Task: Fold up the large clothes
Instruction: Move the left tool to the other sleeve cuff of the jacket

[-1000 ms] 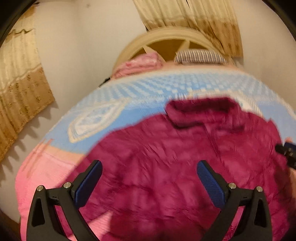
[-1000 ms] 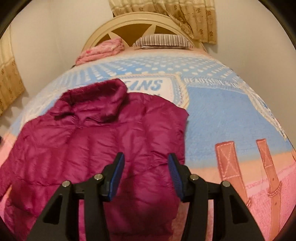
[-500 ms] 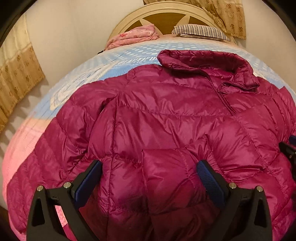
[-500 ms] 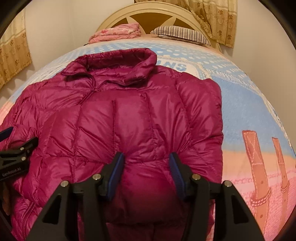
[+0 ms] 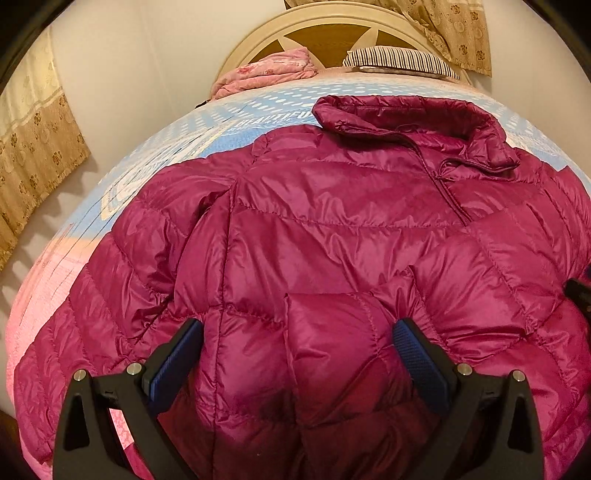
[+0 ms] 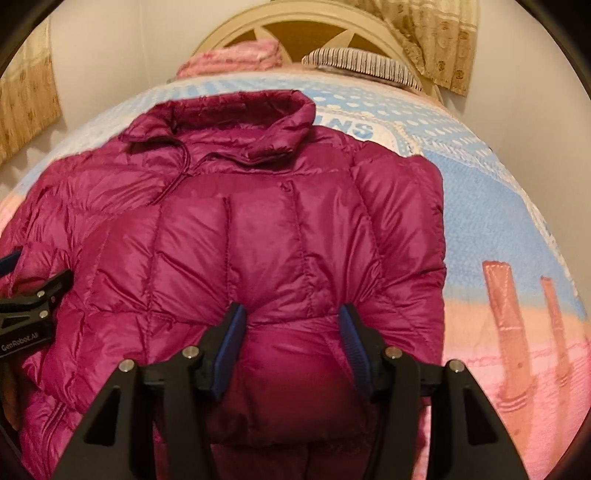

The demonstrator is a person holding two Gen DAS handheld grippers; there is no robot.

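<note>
Magenta puffer jacket (image 5: 332, 229) spread on bed (image 6: 498, 221).
Left claw (image 5: 297, 343) wide open, right claw (image 6: 291, 332) half open; both straddle the padding, gripping nothing.

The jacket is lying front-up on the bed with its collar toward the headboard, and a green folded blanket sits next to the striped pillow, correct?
Not quite: the folded blanket is pink, not green, as the left wrist view shows. The rest holds: the jacket lies front-up on the bed, collar toward the headboard, blanket beside the striped pillow.

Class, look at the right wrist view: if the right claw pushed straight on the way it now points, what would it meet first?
Most likely the magenta puffer jacket. The right claw angles down at the jacket's lower part, and padded fabric already bulges between its open fingers. Depth is unclear, so contact may already be made; the bed cover lies beneath.
</note>
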